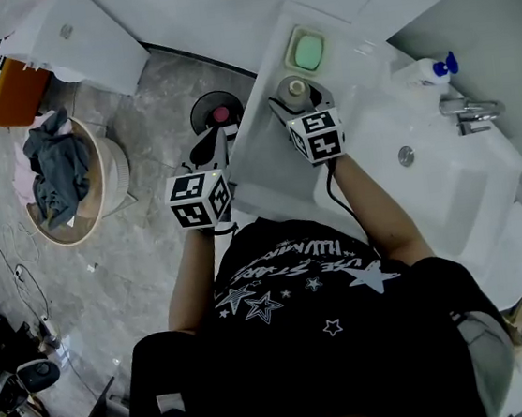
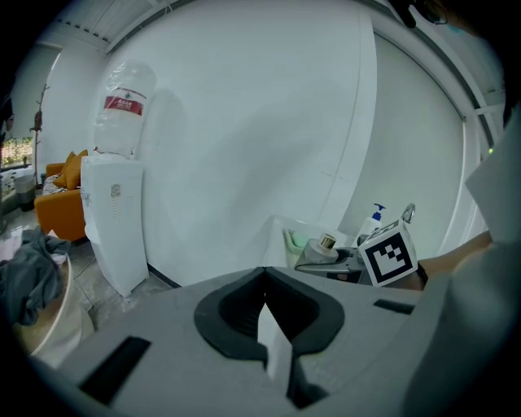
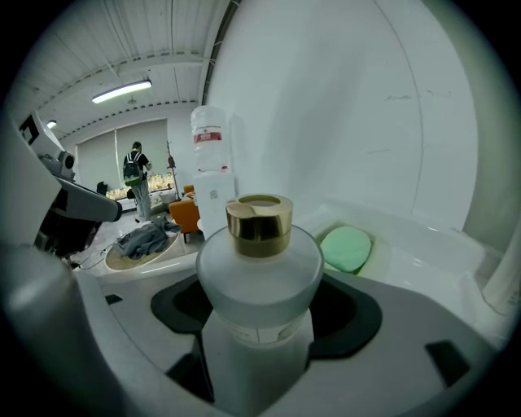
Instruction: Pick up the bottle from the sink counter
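Right gripper (image 3: pixel 260 330) is squeezing the frosted bottle (image 3: pixel 259 269), filling the middle of its view, beside the green soap (image 3: pixel 345 248). Left gripper (image 2: pixel 266 326) is hanging empty, jaws together. Grabbing looks done; lifting it off the sink counter (image 1: pixel 269 159) is left.

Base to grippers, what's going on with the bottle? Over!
Right gripper shut on frosted gold-capped bottle, upright at the sink counter. Left gripper shut, empty, beside the counter. Green soap beyond, not touching the bottle.

Nothing could be read: print on the shirt (image 1: pixel 307 277), the jug (image 2: pixel 122 106) label and the bottle (image 3: pixel 256 277) label were blurred.
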The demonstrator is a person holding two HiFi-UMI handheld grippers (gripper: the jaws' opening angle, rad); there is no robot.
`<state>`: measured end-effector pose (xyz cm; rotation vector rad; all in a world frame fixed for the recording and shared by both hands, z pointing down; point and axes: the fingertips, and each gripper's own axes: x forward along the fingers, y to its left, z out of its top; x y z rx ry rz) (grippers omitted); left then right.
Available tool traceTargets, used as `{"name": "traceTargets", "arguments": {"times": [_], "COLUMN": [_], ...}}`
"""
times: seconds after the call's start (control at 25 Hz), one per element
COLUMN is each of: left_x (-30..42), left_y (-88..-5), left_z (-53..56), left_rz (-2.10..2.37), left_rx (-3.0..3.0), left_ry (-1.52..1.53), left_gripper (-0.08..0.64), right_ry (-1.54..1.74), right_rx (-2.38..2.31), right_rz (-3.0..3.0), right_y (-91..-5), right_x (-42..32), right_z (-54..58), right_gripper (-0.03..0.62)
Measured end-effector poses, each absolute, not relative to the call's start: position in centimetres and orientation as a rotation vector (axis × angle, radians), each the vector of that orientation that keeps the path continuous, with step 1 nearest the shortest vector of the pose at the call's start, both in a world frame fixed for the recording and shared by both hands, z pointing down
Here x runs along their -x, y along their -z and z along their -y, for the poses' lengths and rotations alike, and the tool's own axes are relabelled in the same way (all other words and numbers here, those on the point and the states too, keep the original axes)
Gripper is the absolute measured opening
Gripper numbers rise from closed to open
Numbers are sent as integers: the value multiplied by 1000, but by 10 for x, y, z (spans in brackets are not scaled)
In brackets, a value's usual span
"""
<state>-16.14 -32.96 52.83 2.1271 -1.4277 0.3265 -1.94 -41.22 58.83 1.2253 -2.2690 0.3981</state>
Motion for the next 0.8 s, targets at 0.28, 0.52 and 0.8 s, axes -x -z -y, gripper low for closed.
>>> {"name": "traceTargets", "arguments": {"times": [0.28,0.52,0.8], "left_x": [158,160,166], "left_y": [-528,-524,-514], "left_z": [326,322,314], "left_rz": [1420,1426,1457], "left_rx": [-2134,-2135,-2135], "left_ry": [-322,-313,-276], "left_gripper": [8,8,8], "right_ry": [-413,-451,-436], "right_rx": [-1195,-1191,-1201], "right_rz": [2239,2238,2278], "right_y": [-591,-590,-572], "right_x": [19,19,17], "right_z": [413,412,400], "right_gripper": [333,333,333]}}
